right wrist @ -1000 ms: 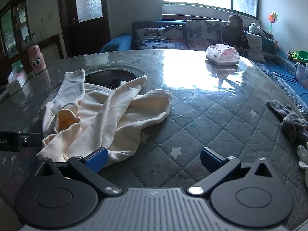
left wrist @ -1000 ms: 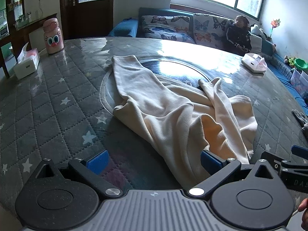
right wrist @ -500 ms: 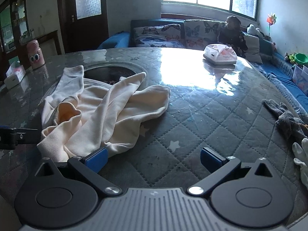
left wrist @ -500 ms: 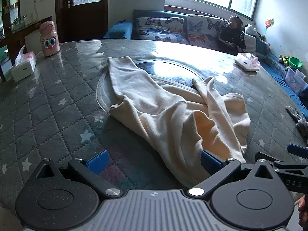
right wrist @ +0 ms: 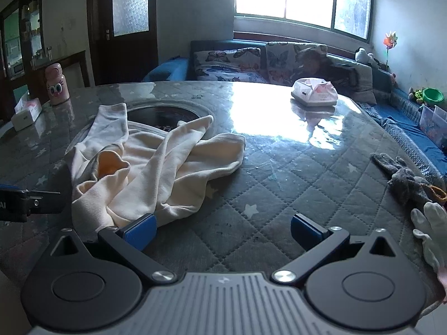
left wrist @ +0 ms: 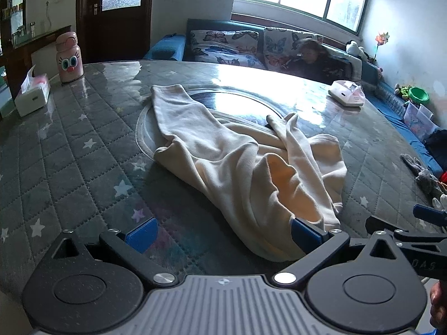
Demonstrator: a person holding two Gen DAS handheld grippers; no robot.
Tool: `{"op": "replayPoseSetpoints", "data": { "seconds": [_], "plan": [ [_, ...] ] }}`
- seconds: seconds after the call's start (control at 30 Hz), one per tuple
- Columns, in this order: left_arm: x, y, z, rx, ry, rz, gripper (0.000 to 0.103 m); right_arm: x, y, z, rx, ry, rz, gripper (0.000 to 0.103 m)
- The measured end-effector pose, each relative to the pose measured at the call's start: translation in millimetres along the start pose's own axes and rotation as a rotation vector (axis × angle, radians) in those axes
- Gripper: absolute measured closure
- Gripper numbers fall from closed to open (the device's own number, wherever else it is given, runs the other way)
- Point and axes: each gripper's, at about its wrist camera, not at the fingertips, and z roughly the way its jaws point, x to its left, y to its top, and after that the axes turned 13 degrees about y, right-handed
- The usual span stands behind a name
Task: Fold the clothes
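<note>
The cream top (left wrist: pixel 245 167) lies bunched up on the gray table (left wrist: pixel 69 153). The left gripper (left wrist: pixel 223 236) and the right gripper (right wrist: pixel 222 227) are both wide open, holding nothing, at its near edge.

One cream garment (left wrist: pixel 240 164) lies crumpled on the desk (left wrist: pixel 69 150); one pink bottle (left wrist: pixel 69 58) with cartoon eyes stands at the far left; two tissue boxes are on the desk, a white one (left wrist: pixel 33 95) near the bottle and a pink-and-white one (left wrist: pixel 347 93) at the far right; one grey knitted thing (right wrist: pixel 402 178) lies at the right edge; one white glove (right wrist: pixel 431 231) is just beside it; two tongs are in view, the left (left wrist: pixel 222 233) and the right (right wrist: pixel 222 230), each with two blue pads; one green bowl (right wrist: pixel 433 95) and one pinwheel (right wrist: pixel 390 40) are off by the wall.
</note>
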Motion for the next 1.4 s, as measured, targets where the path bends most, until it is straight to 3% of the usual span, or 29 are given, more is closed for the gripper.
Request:
{"op": "replayPoseSetpoints", "data": {
  "seconds": [1.17,1.4],
  "plan": [
    [8,25,27,0.050,0.046,-0.015,0.000,1,23,24,0.005,0.042,-0.013,0.000],
    [21,41,36,0.039,0.065,-0.032,0.000,2,47,44,0.016,0.099,-0.027,0.008]
  ]
}}
